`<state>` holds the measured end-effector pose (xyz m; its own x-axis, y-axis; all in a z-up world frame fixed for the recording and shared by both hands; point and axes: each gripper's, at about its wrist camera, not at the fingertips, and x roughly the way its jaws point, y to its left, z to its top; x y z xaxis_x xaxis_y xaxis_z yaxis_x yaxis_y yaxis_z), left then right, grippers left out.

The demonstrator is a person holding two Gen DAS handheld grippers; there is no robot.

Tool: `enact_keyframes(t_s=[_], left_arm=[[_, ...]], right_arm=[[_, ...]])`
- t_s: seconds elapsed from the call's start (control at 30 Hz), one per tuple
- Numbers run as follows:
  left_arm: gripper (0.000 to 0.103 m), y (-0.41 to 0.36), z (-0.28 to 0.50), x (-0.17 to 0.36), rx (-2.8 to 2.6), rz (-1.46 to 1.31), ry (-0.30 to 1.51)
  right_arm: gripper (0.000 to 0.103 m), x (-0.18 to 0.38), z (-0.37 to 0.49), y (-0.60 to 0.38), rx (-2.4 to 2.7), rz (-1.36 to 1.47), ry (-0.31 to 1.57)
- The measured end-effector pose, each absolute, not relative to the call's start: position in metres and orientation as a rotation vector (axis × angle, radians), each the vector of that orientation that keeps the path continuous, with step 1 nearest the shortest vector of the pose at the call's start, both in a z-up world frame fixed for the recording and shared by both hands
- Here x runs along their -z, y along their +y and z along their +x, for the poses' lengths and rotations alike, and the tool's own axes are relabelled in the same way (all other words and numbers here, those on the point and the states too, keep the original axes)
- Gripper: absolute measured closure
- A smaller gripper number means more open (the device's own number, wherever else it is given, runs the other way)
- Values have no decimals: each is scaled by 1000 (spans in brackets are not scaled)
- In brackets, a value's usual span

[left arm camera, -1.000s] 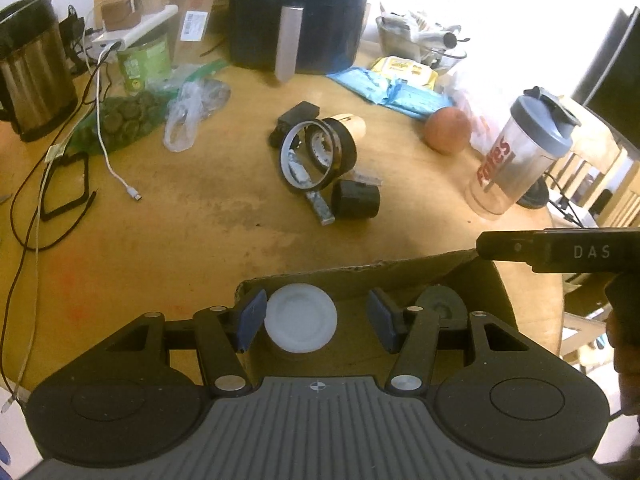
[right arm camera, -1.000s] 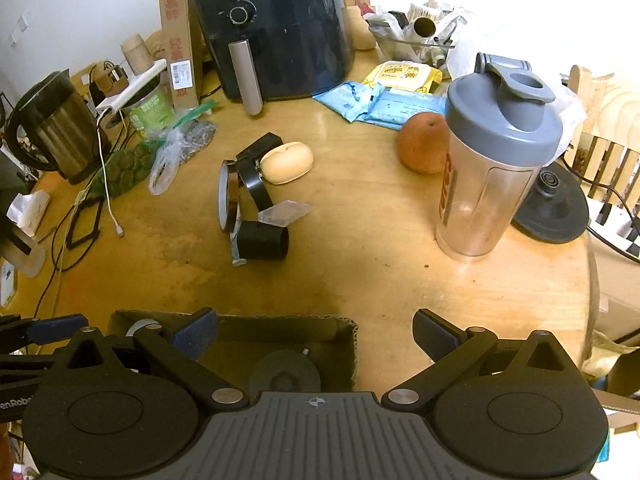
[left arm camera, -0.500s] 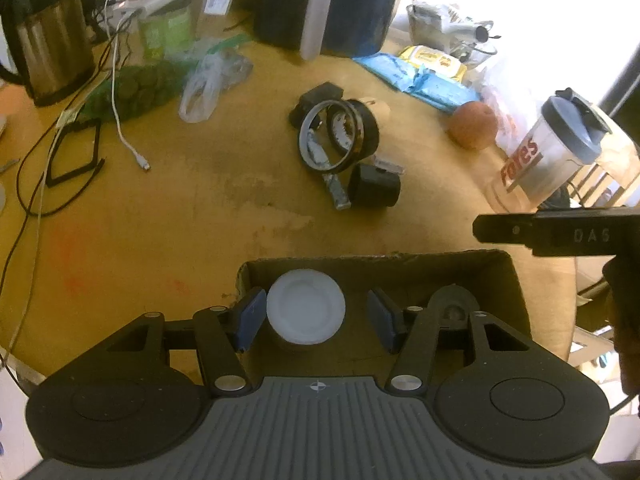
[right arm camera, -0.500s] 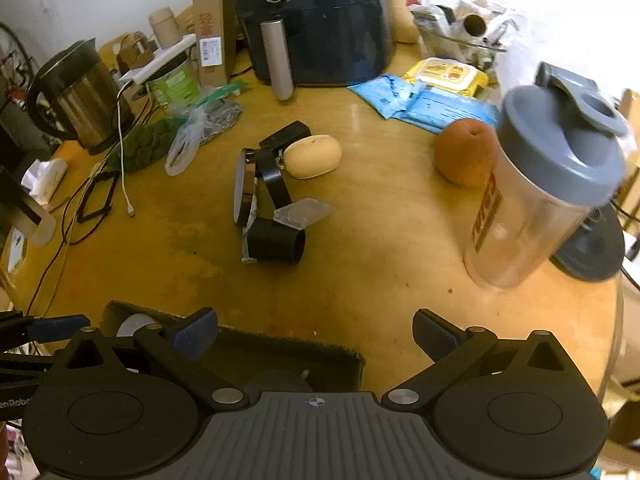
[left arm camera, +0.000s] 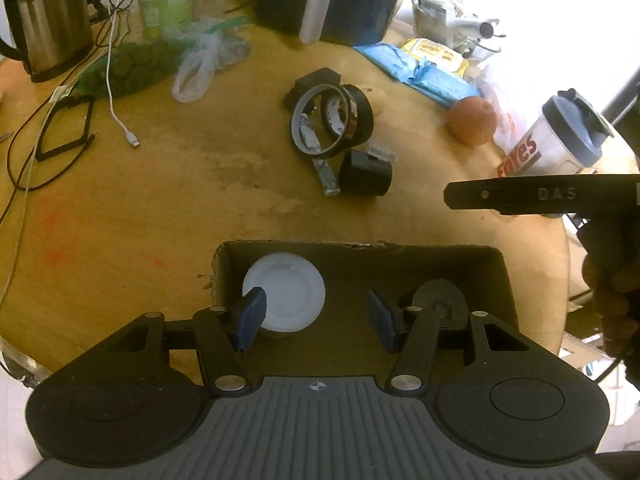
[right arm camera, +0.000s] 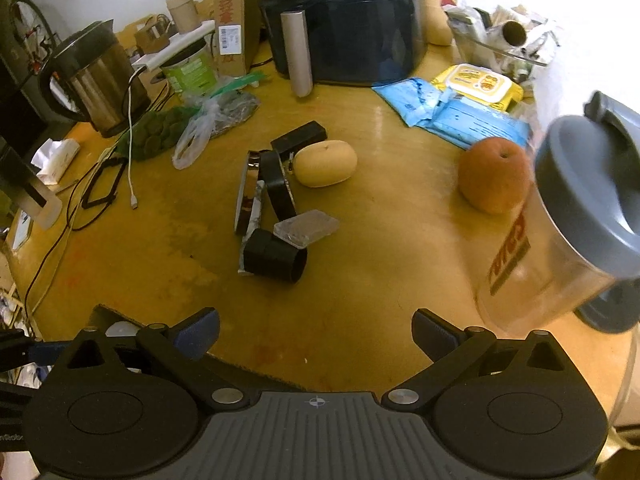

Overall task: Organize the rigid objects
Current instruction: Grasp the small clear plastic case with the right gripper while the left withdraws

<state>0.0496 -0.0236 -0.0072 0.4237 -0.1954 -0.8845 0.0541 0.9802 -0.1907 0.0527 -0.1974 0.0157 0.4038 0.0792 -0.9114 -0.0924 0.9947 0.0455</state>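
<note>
L gripper [left arm camera: 316, 316] hovers over cardboard box [left arm camera: 360, 246], jaws apart, nothing between pads; white lid [left arm camera: 290, 294] sits in box just below L pad, grey disc [left arm camera: 438, 300] at box's right end. R gripper [right arm camera: 316, 336] beside box over bare table [right arm camera: 380, 280], jaws wide, empty.

Mid-table pile w/ black cylinder [right arm camera: 276, 258], clear plastic case [right arm camera: 306, 228], tape rings [left arm camera: 332, 120], tan oval piece [right arm camera: 326, 163], black block [right arm camera: 298, 140] still unsorted. Orange fruit [right arm camera: 494, 176] and shaker bottle [right arm camera: 560, 240] off right.

Step, as judged: between placements, approx. 2 items boxed. Next: R reaches fwd to cylinder, nearest; needs grip across its round body w/o knocking case.
</note>
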Motion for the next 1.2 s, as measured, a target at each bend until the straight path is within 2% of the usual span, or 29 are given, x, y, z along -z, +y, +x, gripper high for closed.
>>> enact_keyframes(t_s=[0.1,0.47,0.6,1.0,1.2], left_arm=[[48,-21,48,5,144,-161,1113],[48,-10,39,1,85,-211,1108],[48,-3,34,1,50,-236,1111],[48,14,22,2,-25,-291,1119],[48,18,19,4,-51,-310,1121]], right_arm=[[7,-12,60,-196,-131,-19,1158],[10,-1,94,-196,-170,11,1167],[16,8,106,-195,-180,15,1177],[20,35,140,-197,-166,128,1213],[27,52,155,-197,-131,158,1232]])
